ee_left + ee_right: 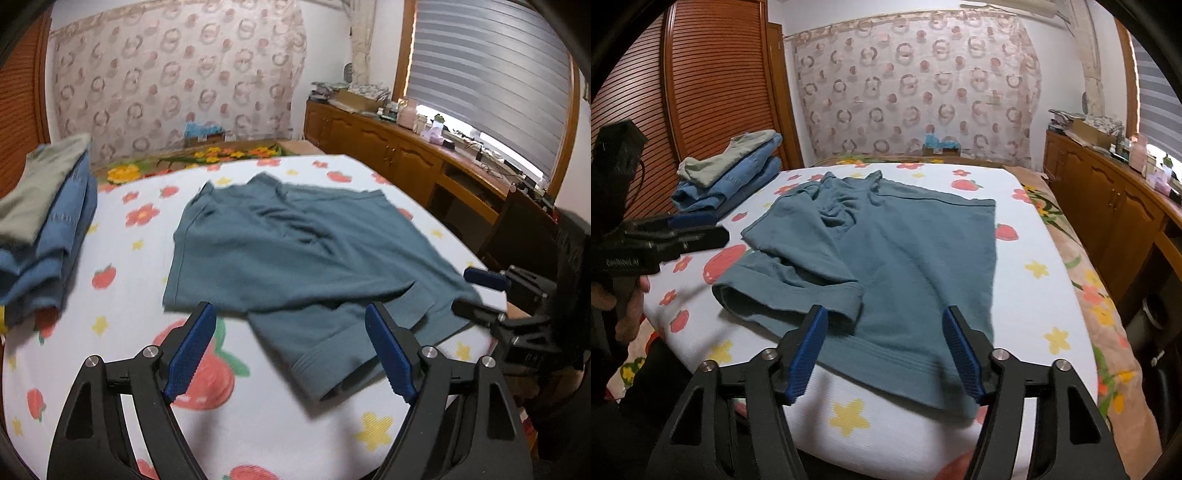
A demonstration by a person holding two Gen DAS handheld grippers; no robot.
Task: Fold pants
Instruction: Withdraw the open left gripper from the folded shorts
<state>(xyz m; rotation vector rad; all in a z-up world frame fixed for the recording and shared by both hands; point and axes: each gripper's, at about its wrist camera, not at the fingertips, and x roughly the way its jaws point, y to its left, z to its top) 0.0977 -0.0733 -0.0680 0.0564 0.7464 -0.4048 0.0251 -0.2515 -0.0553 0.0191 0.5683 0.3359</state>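
Both the left claw (290,350) and right claw (884,350) gape wide, empty, above the teal pants (905,258).

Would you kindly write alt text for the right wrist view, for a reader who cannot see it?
Teal pants lie partly folded on a white blanket with fruit and flower prints, the open right gripper hovering over their near hem. A stack of folded clothes sits far left.

We see a stack of folded clothes (727,177) on the fruit-print blanket (1045,295), a wooden cabinet (388,147) along the window blind (491,74).
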